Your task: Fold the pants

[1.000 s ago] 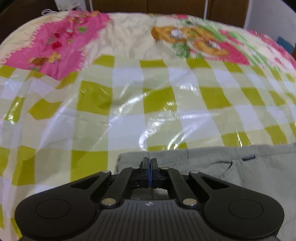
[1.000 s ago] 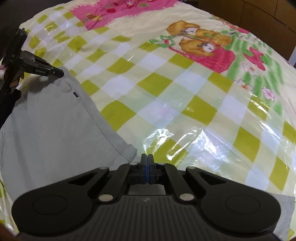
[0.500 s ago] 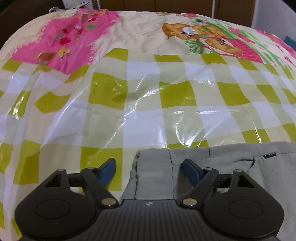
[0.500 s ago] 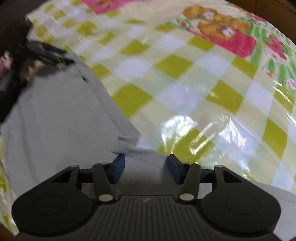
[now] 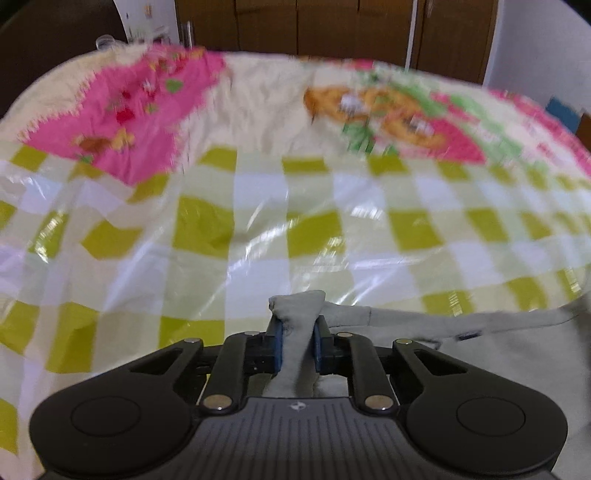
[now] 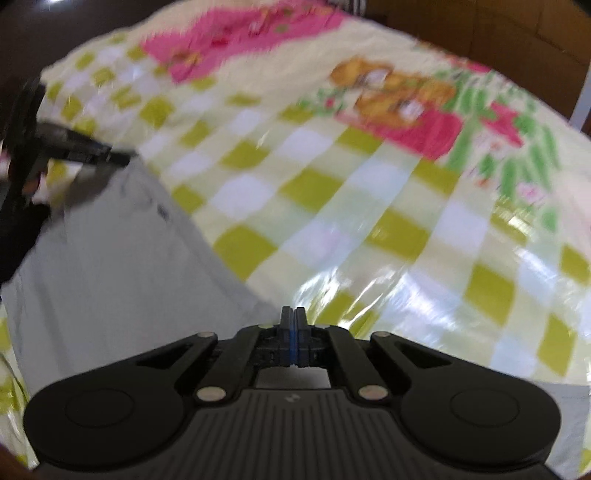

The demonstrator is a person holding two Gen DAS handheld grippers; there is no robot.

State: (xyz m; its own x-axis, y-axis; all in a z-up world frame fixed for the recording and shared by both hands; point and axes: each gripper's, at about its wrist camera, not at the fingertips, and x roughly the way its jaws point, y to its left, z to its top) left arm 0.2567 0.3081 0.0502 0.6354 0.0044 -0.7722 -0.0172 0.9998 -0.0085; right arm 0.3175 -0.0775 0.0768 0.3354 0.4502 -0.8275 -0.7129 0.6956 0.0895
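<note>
Since half a second earlier, both grippers had gone from spread wide to closed. The left gripper [image 5: 297, 345] had clamped a bunched corner of the grey pants [image 5: 509, 354], and that fabric now stood raised in a small peak between the blue pads [image 5: 277, 345] instead of lying flat.

The pants lay on the checkered cloth, along its near edge. In the right wrist view the pants [image 6: 110, 266] spread as a broad grey panel on the left, and a further grey patch showed at the lower right, behind the tool body. A small dark label sat on the fabric near the upper edge of the panel (blurred, not legible).

The right gripper [image 6: 293, 339] had its pads pressed together. Grey fabric showed just below and behind them, but whether any cloth was caught between the pads could not be told. At the far left of that view the left gripper [image 6: 88, 153] appeared as a dark shape meeting the top corner of the pants.

The tablecloth [image 5: 258, 221] carried yellow-green and white checks under a glossy, wrinkled clear plastic film. Past the checks came a pink patch [image 5: 140, 110] and a print of brown bears [image 5: 373, 110]. Brown wooden cabinets [image 5: 332, 26] stood behind the table. Both views were motion-blurred.
</note>
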